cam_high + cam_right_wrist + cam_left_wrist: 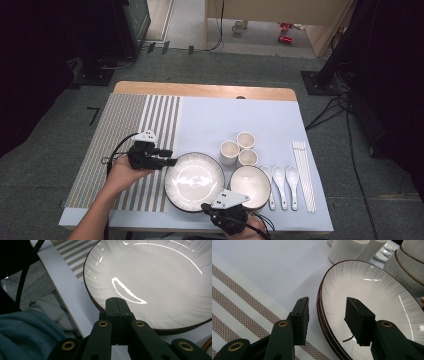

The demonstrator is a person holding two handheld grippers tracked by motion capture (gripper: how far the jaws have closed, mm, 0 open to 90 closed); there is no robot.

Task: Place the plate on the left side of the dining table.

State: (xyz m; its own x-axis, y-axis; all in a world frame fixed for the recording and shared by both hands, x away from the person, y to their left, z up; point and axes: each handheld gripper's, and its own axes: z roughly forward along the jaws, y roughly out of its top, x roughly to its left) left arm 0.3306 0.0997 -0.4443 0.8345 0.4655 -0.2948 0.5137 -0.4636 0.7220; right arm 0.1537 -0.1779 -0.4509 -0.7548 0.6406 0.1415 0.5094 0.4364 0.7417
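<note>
Right gripper (117, 301) pressed together with nothing between, tips at the near rim of the plate stack (194, 181). Left gripper (328, 315) spread, straddling the stack's left rim, one jaw over the striped mat (234, 307), the other inside the top plate. Beyond, bowls (250, 186) and cups (239, 148).

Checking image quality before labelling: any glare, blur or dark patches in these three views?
High view: the room's edges are dark, the table evenly lit, with mild sheen on the plate. Left gripper view: the plate is sharp, with thin glare streaks, and the cups are cut off at the top. Right gripper view: a bright curved reflection on the plate, and the near sleeve is soft.
</note>
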